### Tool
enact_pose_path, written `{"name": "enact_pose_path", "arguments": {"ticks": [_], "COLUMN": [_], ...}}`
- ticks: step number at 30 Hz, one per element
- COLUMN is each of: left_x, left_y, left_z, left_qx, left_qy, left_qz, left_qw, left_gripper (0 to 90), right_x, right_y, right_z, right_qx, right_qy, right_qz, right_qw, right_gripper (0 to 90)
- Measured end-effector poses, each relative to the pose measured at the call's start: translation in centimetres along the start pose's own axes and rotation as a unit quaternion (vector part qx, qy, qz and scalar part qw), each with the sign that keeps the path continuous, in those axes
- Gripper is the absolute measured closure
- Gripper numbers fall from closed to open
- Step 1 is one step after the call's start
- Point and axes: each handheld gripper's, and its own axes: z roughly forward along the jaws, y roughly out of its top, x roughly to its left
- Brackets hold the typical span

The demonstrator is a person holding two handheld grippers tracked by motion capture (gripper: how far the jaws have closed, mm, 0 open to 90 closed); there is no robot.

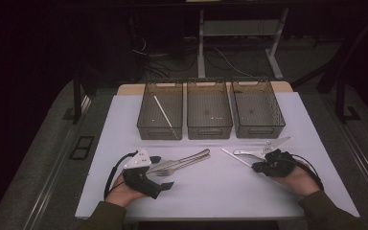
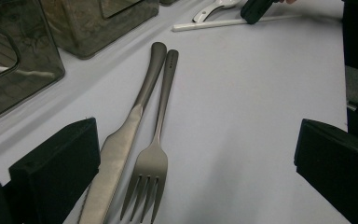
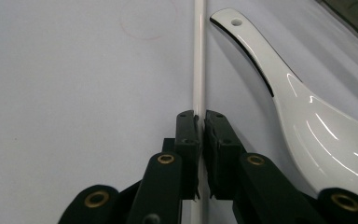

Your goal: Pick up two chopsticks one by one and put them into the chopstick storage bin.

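My right gripper (image 3: 200,122) has its jaws pressed together on a thin white chopstick (image 3: 198,56), which lies flat on the white surface (image 1: 211,187) and runs straight away from the jaws; just beside it, to the right in the right gripper view, lies a white ceramic spoon (image 3: 307,121), apart from the stick; in the high view I see the right gripper (image 1: 256,166) at the near right of the surface. My left gripper (image 2: 196,163) holds its jaws wide apart and empty; between them lie a steel knife (image 2: 126,140) and a steel fork (image 2: 156,144), side by side and touching along the handles. Farther back stand three clear bins (image 1: 209,125) in a row; the leftmost bin (image 1: 148,127) holds another white stick (image 1: 163,111).
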Motion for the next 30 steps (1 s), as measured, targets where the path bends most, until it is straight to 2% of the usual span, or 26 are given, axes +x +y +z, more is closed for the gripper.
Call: {"name": "enact_pose_path", "arguments": {"ticks": [6,9,11,18,30], "left_x": [0.0,0.0,0.0,0.0,0.1], "left_y": [0.0,0.0,0.0,0.0,0.0], "left_z": [0.0,0.0,0.0,0.0,-0.1], "left_qx": [-0.002,-0.003,-0.002,-0.003,-0.001], "left_qy": [0.001,0.001,0.001,0.000,0.002], "left_qz": [-0.001,-0.001,-0.001,0.000,0.004], "left_qw": [1.0000,1.0000,1.0000,1.0000,1.0000], "left_gripper": [0.0,0.0,0.0,0.0,0.0], "right_x": [0.4,0.2,0.1,-0.4,-0.1], "right_y": [-0.6,-0.6,-0.6,-0.4,0.4], "right_z": [-0.1,-0.1,-0.1,-1.6,-3.4], "right_qx": [-0.017,-0.021,-0.022,-0.053,-0.085], "right_qy": [-0.010,-0.005,-0.005,0.008,0.019], "right_qz": [0.008,0.020,0.018,0.040,0.050], "right_qw": [0.9998,0.9996,0.9996,0.9978,0.9950], "right_gripper": [84.8,85.0,85.1,85.0,85.0]}}
